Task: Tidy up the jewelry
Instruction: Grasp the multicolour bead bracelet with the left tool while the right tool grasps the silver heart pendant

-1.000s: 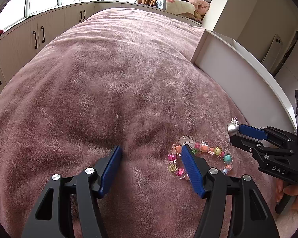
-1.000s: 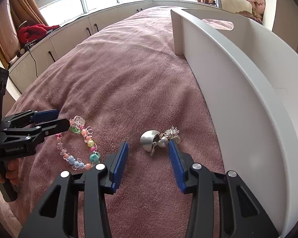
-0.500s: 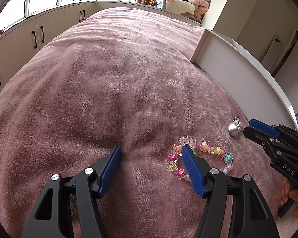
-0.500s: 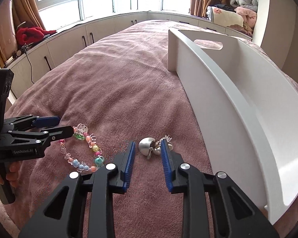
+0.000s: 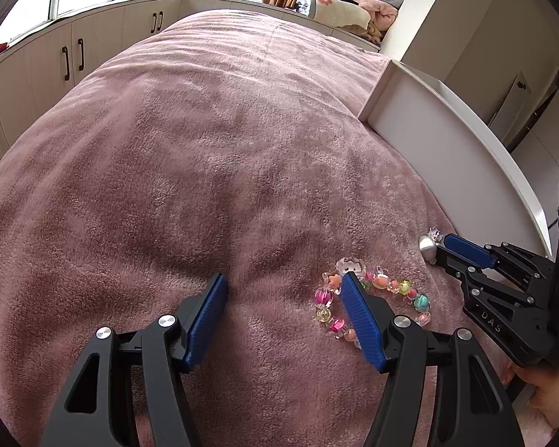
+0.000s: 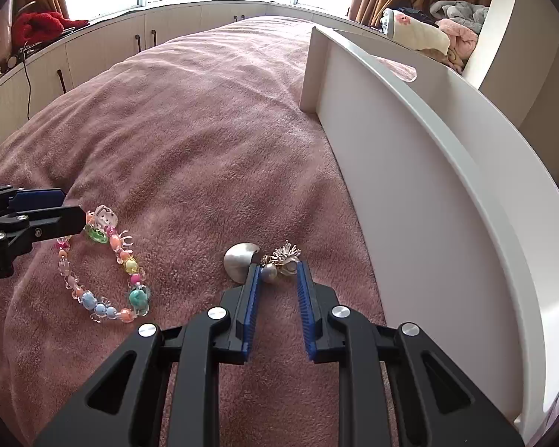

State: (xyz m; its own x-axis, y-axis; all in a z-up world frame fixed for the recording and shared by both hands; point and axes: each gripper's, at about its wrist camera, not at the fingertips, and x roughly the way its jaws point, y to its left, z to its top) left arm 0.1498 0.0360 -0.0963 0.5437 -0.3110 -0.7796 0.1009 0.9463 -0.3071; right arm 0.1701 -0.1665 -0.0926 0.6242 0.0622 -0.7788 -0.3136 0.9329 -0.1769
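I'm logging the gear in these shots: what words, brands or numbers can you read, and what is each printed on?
"DAS": pale letters on the black frame of the right-hand tongs, seen from the left wrist camera.
White lettering on the black frame of the left-hand tongs, at the left edge of the right wrist view: cut off, unreadable.
Nothing legible on the colourful plastic bead bracelet, the silver shell-shaped charm cluster or the white wooden tray.
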